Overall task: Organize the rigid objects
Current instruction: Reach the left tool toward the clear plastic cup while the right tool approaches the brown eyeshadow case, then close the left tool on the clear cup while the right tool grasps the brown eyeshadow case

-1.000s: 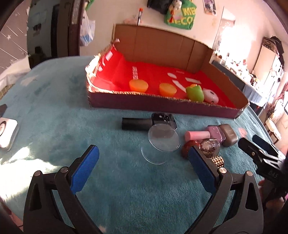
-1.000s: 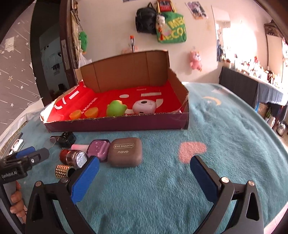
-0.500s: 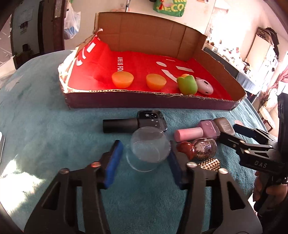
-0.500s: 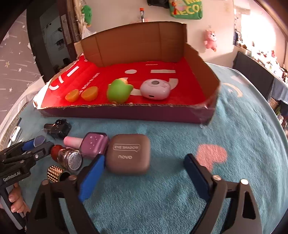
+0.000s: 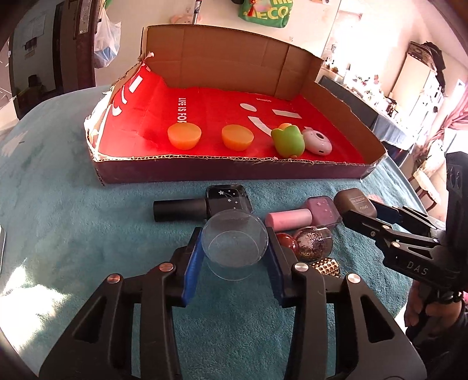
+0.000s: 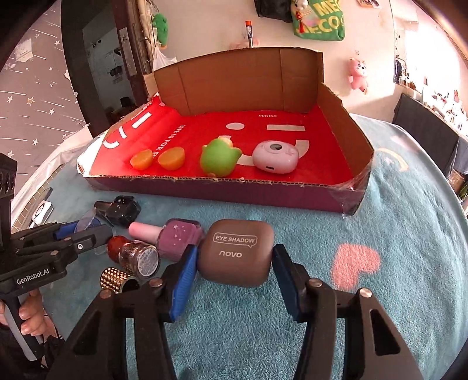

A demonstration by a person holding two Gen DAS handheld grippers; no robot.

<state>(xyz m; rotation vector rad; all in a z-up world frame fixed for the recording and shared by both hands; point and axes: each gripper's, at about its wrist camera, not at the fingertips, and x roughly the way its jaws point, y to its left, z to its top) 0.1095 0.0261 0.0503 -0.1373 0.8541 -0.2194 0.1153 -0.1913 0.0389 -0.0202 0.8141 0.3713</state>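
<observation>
Left gripper point(image 5: 235, 251), jaws just closing, pinches the clear round dish point(image 5: 235, 244) on the teal blanket point(image 5: 73, 219); right gripper point(image 6: 234, 273), also closing, clasps the brown eye-shadow case point(image 6: 237, 252) before the cardboard tray point(image 6: 222, 191).

Four small items in the box point(image 6: 222, 187), bottles point(image 6: 163, 236) before it, compact point(image 6: 237, 251) at their right

Phone-like device point(image 5: 1, 248): cut by left-wrist frame's left edge, only a sliver shows. Gold studded cap point(image 5: 326, 266): mostly hidden behind left gripper's finger point(image 5: 276, 274). Red round bottle point(image 5: 285, 241): half covered by glitter bottle point(image 5: 313, 244). Green wall bag point(image 6: 318, 20): cropped at top, lettering incomplete. Shelf items at far right: too small to tell.
</observation>
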